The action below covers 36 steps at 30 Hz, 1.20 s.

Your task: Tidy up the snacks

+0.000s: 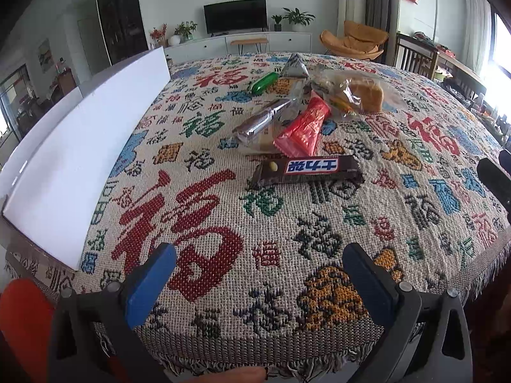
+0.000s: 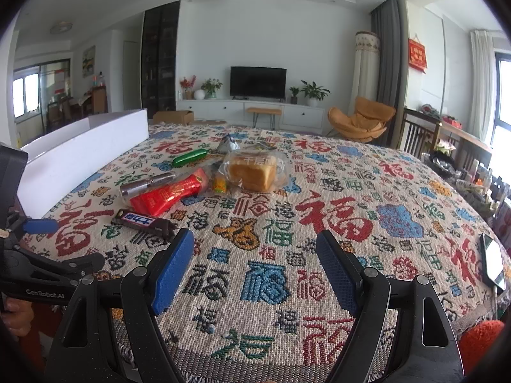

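A heap of snacks lies mid-table on the patterned cloth [image 1: 223,229]. Nearest is a brown Snickers bar [image 1: 308,169] [image 2: 143,221]. Behind it lie a red packet [image 1: 303,129] [image 2: 169,193], a silver-wrapped bar [image 1: 262,119] [image 2: 147,183], a green tube [image 1: 263,83] [image 2: 189,157], a bagged bread slice [image 1: 364,94] [image 2: 255,172] and a grey triangular pack [image 1: 295,65] [image 2: 229,143]. A white box [image 1: 80,146] [image 2: 80,156] stands at the left. My left gripper [image 1: 258,271] is open and empty above the front edge. My right gripper [image 2: 255,261] is open and empty, right of the Snickers.
A phone [image 2: 493,261] lies at the table's right edge. The left gripper's body [image 2: 38,255] shows at the left of the right wrist view. Chairs and a cluttered side table [image 2: 447,146] stand to the right. A TV cabinet [image 2: 255,111] is far behind.
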Motion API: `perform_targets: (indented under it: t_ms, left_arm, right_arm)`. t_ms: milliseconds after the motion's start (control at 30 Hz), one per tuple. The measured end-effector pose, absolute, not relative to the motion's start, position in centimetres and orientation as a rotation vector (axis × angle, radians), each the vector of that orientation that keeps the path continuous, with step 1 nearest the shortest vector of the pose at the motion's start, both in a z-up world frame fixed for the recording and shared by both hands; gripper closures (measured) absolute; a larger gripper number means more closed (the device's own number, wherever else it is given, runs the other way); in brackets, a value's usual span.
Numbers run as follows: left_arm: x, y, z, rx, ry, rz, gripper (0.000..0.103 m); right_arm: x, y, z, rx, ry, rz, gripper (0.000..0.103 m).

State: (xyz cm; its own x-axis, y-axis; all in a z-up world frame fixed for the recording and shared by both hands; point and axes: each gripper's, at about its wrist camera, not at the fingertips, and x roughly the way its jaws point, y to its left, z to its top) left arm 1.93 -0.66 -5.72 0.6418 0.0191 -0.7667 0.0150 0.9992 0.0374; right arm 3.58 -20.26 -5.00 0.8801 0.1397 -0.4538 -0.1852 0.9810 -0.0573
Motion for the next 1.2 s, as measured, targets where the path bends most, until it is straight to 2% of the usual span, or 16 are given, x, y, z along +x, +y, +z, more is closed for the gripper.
perform_targets:
  t_ms: [400,1200]
  left_arm:
    - [2.9,-0.1,-7.3,0.009,0.962,-0.018,0.000]
    - [3.3,0.1,-7.5,0.015,0.938,-0.027,0.000]
  right_arm:
    - [3.7,-20.5,-5.1,-0.093,0.478,0.172,0.021]
    - [4.5,-20.4,-5.8,-0.093,0.509,0.184,0.021]
